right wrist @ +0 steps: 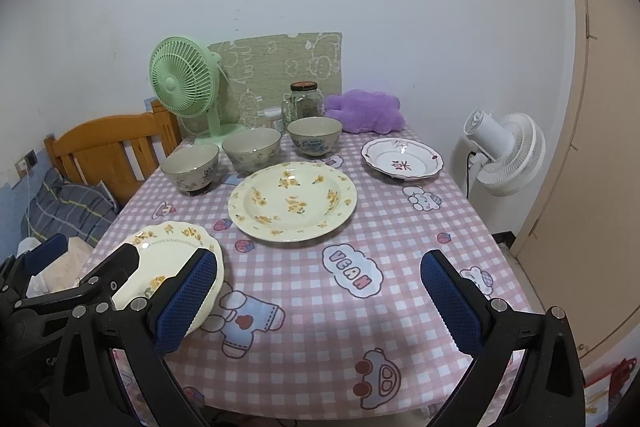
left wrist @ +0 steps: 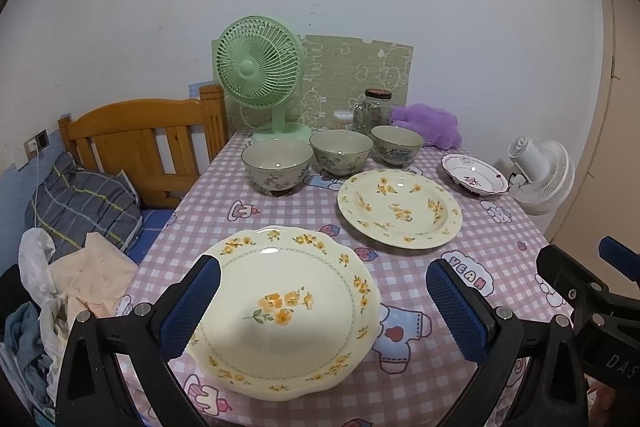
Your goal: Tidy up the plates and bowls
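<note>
1. Pink checked tablecloth [right wrist: 304, 299] carries the scalloped cream plate with yellow flowers [left wrist: 286, 311] at its near left edge
2. Left gripper [left wrist: 322, 311] gapes directly over it, nearer than the right gripper [right wrist: 320, 299], which is also spread and empty
3. Beyond: round cream floral plate [left wrist: 400, 207], three grey bowls [left wrist: 340, 151]

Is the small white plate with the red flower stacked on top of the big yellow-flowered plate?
No, the small white plate with the red flower sits by itself on the checked tablecloth, apart from the big yellow-flowered plate.

Three bowls [right wrist: 251, 143], perhaps four plates [right wrist: 292, 201] on checked tablecloth [right wrist: 320, 307].
</note>
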Demonstrator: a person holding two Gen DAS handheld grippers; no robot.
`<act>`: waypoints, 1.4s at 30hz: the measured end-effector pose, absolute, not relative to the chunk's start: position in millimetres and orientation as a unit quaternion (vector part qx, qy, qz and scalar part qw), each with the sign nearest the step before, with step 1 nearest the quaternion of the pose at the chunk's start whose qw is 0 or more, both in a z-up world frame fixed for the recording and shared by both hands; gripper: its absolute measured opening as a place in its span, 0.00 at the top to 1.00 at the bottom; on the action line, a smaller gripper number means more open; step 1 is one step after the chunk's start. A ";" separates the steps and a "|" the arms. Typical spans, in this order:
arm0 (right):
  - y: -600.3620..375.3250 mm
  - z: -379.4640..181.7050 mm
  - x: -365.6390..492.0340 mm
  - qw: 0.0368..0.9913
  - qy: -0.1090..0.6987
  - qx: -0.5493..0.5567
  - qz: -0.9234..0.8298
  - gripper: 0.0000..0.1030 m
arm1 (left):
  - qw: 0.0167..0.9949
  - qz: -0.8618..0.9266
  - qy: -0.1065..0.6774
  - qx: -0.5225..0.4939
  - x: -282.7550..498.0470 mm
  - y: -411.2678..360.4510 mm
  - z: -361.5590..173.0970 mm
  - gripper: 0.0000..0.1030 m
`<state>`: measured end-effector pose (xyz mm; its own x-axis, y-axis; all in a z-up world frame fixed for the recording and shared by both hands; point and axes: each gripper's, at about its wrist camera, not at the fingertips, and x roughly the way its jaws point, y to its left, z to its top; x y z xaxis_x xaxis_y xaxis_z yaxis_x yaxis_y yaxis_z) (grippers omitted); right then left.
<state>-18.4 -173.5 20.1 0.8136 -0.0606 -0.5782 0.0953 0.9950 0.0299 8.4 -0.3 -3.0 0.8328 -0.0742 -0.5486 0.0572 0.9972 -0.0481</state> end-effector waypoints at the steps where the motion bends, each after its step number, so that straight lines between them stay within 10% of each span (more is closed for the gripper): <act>1: -172.7 20.6 -19.1 0.952 0.302 0.028 -0.043 0.00 | 0.957 -0.035 0.286 -0.014 7.6 -0.6 -3.1 0.00; 42: -173.0 21.2 -18.9 0.952 0.301 0.034 -0.038 0.00 | 0.960 -0.025 0.280 -0.014 3.6 1.5 2.0 0.00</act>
<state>-18.9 -173.0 21.2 0.8153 -0.0529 -0.5766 0.0935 0.9948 0.0411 3.6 1.5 2.0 0.8418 -0.0564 -0.5368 0.0410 0.9983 -0.0406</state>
